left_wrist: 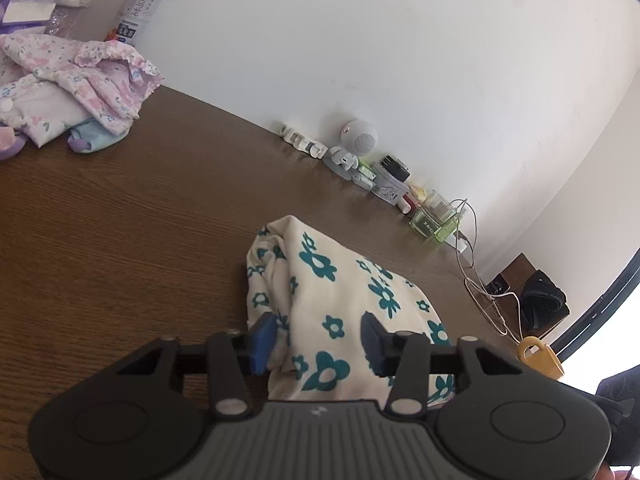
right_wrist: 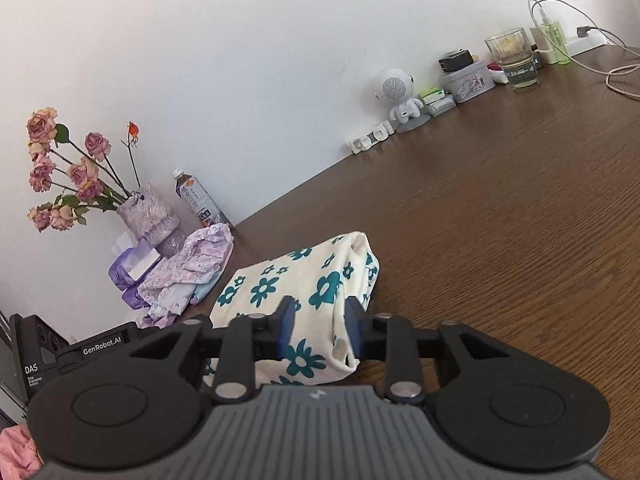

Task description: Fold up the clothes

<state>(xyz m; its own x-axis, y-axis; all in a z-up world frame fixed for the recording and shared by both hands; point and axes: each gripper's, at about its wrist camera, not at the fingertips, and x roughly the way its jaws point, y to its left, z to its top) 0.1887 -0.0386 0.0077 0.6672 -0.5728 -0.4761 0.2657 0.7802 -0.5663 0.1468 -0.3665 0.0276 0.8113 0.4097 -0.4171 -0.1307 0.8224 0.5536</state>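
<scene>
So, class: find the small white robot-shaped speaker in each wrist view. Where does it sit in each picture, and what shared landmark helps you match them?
Left wrist view: white robot speaker stands right of centre, upper half, against the wall.
Right wrist view: the same speaker stands upper right of centre, against the wall.
Shared landmark: the folded cream garment with teal flowers, low centre in both.

1. The tabletop [right_wrist: 520,208] is dark brown wood grain and runs up to a white wall.
2. A folded cream garment with teal flowers [left_wrist: 340,300] lies on it near the front.
3. A heap of pink floral clothes [left_wrist: 72,92] sits further off, beside a drink bottle [left_wrist: 140,4] and a vase of dried roses [right_wrist: 148,216].
4. Along the wall stand a small white robot speaker [right_wrist: 400,96], a tin [right_wrist: 468,80], a glass [right_wrist: 516,60] and cables [left_wrist: 476,280].
</scene>
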